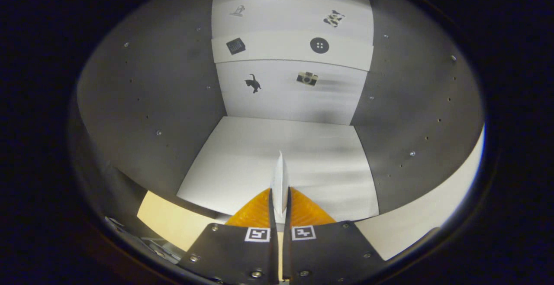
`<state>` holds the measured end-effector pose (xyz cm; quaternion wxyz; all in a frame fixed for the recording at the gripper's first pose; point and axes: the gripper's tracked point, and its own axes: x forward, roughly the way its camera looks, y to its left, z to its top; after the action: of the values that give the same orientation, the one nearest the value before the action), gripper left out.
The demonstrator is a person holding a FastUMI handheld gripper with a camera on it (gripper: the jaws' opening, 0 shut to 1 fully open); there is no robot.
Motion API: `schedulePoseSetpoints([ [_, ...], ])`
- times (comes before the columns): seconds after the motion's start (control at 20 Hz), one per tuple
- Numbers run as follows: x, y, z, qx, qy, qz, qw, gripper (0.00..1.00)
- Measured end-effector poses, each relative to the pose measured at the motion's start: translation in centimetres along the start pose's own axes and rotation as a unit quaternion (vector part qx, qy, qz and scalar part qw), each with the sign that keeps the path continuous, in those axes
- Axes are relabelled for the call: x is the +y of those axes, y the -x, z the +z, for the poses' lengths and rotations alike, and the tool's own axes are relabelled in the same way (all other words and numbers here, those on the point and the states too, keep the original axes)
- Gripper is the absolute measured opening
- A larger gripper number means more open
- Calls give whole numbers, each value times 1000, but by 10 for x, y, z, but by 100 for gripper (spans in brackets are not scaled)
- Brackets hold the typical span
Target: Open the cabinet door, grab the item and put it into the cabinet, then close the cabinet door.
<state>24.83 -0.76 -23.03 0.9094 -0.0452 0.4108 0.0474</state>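
I am looking into the open cabinet (147, 103), with dark grey side walls, a white floor (277, 155) and a white back wall carrying small picture stickers. My gripper (279, 198) is at the cabinet's front edge, its orange fingers (255, 211) pressed together on a thin white flat item (279, 176). The item stands on edge between the fingers and sticks out ahead of them over the white floor. I cannot make out what the item is beyond a thin white sheet or card.
A white shelf (294, 49) crosses the cabinet higher up, with more white shelves above. A pale wooden front edge (169, 220) runs below the cabinet floor on both sides of the fingers. The side walls stand close on left and right (415, 103).
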Motion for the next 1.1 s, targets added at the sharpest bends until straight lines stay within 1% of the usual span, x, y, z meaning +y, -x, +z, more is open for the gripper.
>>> schedulePoseSetpoints([
  [0.2, 5, -11, 7, 10, -6, 5, 1000, 4],
  [0.3, 6, -12, 10, 7, -8, 1, 1000, 9],
  [0.35, 7, -12, 11, 5, -10, 3, 1000, 14],
  [0.4, 8, -14, 13, 2, -12, 3, 1000, 15],
  [0.45, 10, -14, 14, 0, -15, 3, 1000, 19],
  [0.7, 8, -10, 18, -14, -19, -1, 1000, 19],
  [0.8, 7, -4, 20, -24, -15, -6, 1000, 21],
  [0.9, 10, 7, 24, -40, -15, 2, 999, 23],
  [1.0, 14, 19, 29, -64, -15, 9, 998, 25],
  [1.1, 18, 34, 35, -97, -12, 14, 995, 25],
])
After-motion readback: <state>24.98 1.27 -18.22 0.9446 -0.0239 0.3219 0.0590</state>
